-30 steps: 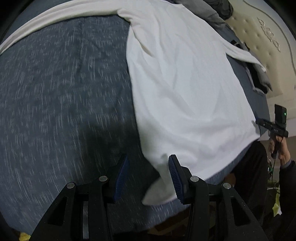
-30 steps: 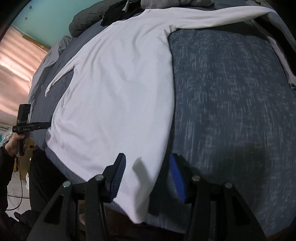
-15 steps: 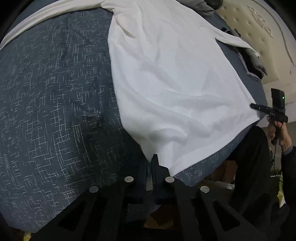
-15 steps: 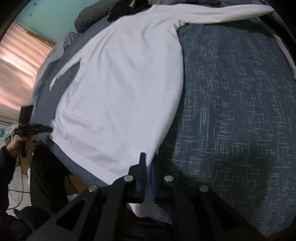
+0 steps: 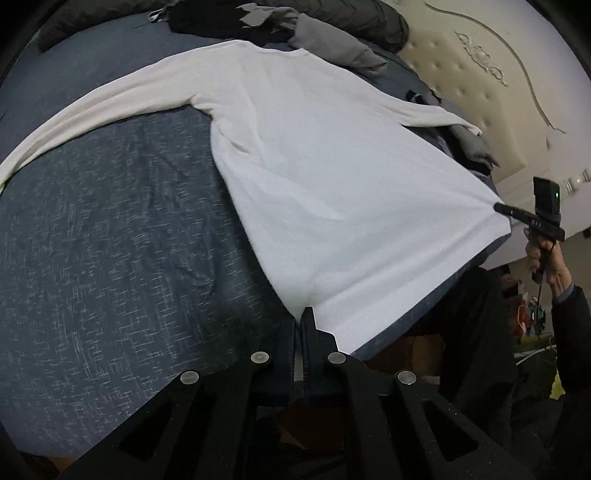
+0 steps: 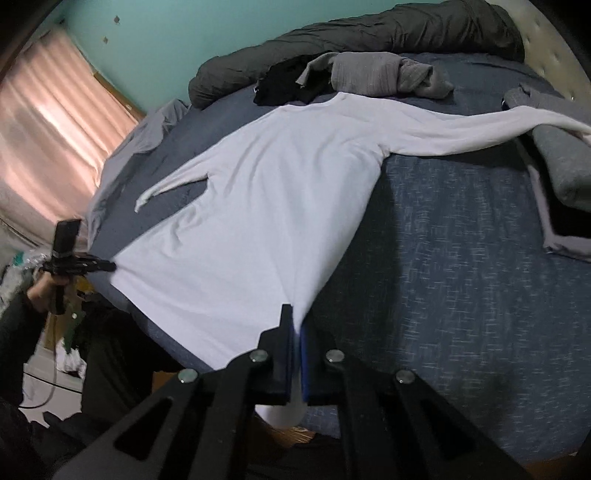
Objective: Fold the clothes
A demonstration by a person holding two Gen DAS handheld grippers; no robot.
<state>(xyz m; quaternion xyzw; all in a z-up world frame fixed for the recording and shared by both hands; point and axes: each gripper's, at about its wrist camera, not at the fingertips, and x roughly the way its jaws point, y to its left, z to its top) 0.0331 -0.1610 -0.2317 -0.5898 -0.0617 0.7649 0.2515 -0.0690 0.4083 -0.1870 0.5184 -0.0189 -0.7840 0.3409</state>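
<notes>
A white long-sleeved shirt [image 5: 332, 177] lies spread flat on the dark blue bed cover [image 5: 110, 258], sleeves stretched out to both sides. My left gripper [image 5: 300, 317] is shut on the shirt's bottom hem corner at the near edge of the bed. In the right wrist view the same white shirt [image 6: 266, 206] is pulled taut, and my right gripper [image 6: 294, 325] is shut on the opposite hem corner. The other gripper shows in each view, pinching the far hem corner: the right one [image 5: 498, 208] and the left one [image 6: 110, 266].
Grey and black clothes [image 6: 354, 77] are piled at the far side of the bed, with a dark duvet roll [image 6: 388, 33] behind. A grey garment [image 6: 561, 166] lies at the right. A cream padded headboard [image 5: 480, 92] and pink curtains [image 6: 48, 129] border the bed.
Both grippers went from open around the hem corners to shut on them, then drew back and up, pulling the shirt's lower edge taut toward the near bed edge.
</notes>
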